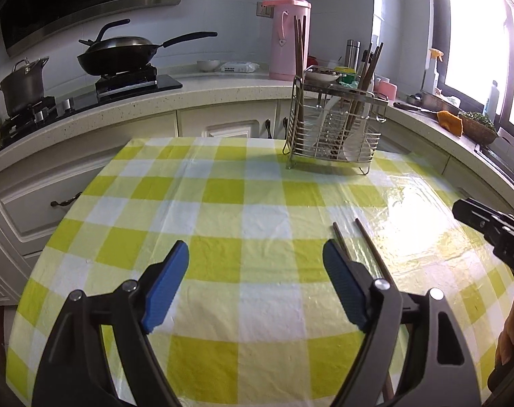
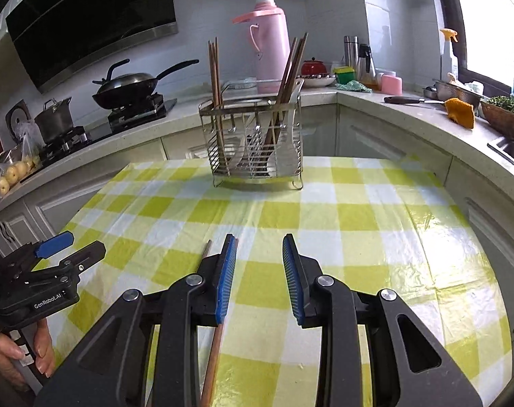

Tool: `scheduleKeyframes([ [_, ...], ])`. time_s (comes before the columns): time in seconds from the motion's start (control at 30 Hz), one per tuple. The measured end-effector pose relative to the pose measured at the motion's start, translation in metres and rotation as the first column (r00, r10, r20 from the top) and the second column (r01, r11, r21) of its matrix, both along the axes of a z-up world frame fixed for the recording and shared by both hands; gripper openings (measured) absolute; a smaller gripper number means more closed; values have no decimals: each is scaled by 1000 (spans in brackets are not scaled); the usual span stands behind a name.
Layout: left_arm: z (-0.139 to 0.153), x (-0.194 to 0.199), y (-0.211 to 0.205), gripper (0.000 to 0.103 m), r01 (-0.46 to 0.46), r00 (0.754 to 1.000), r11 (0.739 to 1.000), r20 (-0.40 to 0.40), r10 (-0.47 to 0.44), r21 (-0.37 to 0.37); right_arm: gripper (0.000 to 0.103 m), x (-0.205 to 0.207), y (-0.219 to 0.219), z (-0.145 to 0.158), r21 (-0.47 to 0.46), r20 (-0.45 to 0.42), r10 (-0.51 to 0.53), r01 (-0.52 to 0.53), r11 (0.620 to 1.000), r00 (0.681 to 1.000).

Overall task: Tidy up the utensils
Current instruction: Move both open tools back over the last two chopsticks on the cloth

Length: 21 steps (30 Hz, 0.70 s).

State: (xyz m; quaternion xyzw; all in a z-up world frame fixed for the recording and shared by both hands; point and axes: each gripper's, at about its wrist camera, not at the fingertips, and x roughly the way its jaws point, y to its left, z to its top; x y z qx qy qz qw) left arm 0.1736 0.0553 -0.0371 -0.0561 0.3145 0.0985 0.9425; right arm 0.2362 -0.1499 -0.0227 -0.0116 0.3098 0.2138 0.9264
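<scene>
Two dark brown chopsticks (image 1: 367,240) lie side by side on the green-and-white checked tablecloth (image 1: 223,203), just right of my left gripper (image 1: 255,246) and partly hidden behind its right finger. The left gripper is open wide over bare cloth. My right gripper (image 2: 260,239) is open with a narrower gap and nothing between its blue pads. One chopstick (image 2: 212,352) runs under its left finger. At the table's far edge, a metal wire utensil rack (image 2: 257,142) holds upright chopsticks and white spoons. The left gripper (image 2: 75,246) also shows at the right wrist view's left edge.
A kitchen counter wraps around the table. On it stand a pink thermos (image 2: 272,51), a wok (image 2: 128,90) and pot (image 2: 55,120) on the stove, a knife (image 2: 409,100), an orange cloth (image 2: 460,112) and a wicker basket (image 2: 504,118). A hand (image 2: 39,349) holds the left gripper's handle.
</scene>
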Motion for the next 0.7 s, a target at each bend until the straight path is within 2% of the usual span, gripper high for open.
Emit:
scheduleKeyframes([
  [0.2,-14,-4,-4,78,2,1000,1000,-13,-2,8,29,1,13,-29,-23,-67,21,-22,999,998],
  [0.4,-15,-2,0,78,-9,1000,1000,-13,9,3,29,7,27,-49,-52,-127,39,-46,998,991],
  [0.7,-18,1,4,79,-12,999,1000,-30,12,4,29,24,43,-64,-109,-211,82,-107,988,974],
])
